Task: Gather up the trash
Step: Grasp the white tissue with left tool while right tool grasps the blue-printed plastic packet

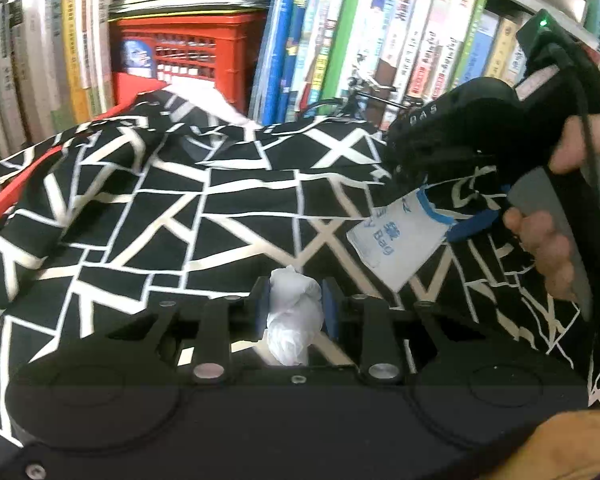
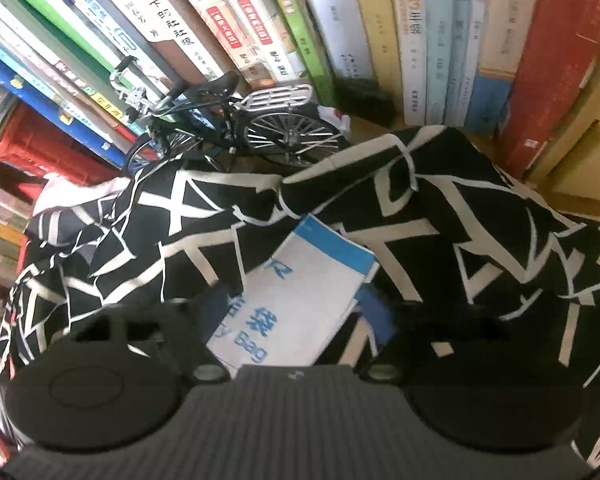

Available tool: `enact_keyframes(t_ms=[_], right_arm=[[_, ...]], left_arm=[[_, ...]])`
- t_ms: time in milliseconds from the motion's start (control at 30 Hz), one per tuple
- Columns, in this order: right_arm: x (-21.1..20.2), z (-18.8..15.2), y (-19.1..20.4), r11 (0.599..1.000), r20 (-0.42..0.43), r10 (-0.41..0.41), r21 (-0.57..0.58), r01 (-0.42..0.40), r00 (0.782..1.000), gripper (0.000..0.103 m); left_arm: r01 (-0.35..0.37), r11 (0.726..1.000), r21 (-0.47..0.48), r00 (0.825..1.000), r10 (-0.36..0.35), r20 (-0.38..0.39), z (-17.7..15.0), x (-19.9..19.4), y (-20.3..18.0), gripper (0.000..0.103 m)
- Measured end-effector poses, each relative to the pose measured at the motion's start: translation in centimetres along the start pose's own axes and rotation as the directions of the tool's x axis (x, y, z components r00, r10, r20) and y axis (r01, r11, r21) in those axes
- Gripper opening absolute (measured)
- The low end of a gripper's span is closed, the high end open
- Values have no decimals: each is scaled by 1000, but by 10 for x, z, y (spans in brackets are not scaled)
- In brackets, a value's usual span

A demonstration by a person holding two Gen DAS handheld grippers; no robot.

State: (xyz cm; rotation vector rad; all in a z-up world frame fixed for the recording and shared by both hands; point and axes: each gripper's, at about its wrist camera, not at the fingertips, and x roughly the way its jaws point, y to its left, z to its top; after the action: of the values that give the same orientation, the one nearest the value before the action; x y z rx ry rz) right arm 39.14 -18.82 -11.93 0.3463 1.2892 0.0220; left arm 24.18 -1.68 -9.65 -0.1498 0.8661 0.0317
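Crumpled white tissue wad: clamped between the blue pads of the left gripper, just above the black cloth with white crackle lines.

Flat white paper bag with blue edge and blue print: over the same cloth, to the wad's right. It sits between the spread fingers of the right gripper; jaws wide, whether the pads touch the bag I cannot tell.

A hand grips the right tool's handle.

Beyond the cloth: small black model bicycle, red plastic crate, row of upright books.
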Motion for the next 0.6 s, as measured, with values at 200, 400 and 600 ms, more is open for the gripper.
enact_keyframes(t_ms=[200, 400, 600], right_arm=[[17, -3, 31, 984, 2, -147, -98, 146, 989, 73], [4, -22, 26, 978, 37, -139, -150, 143, 990, 32], [-35, -36, 16, 966, 60, -89, -237, 101, 994, 7]], left_arm=[[-47, 998, -44, 999, 47, 4, 0, -8, 22, 26], [-55, 996, -75, 998, 55, 5, -2, -16, 30, 26], [-38, 997, -63, 999, 38, 3, -3, -28, 24, 26]])
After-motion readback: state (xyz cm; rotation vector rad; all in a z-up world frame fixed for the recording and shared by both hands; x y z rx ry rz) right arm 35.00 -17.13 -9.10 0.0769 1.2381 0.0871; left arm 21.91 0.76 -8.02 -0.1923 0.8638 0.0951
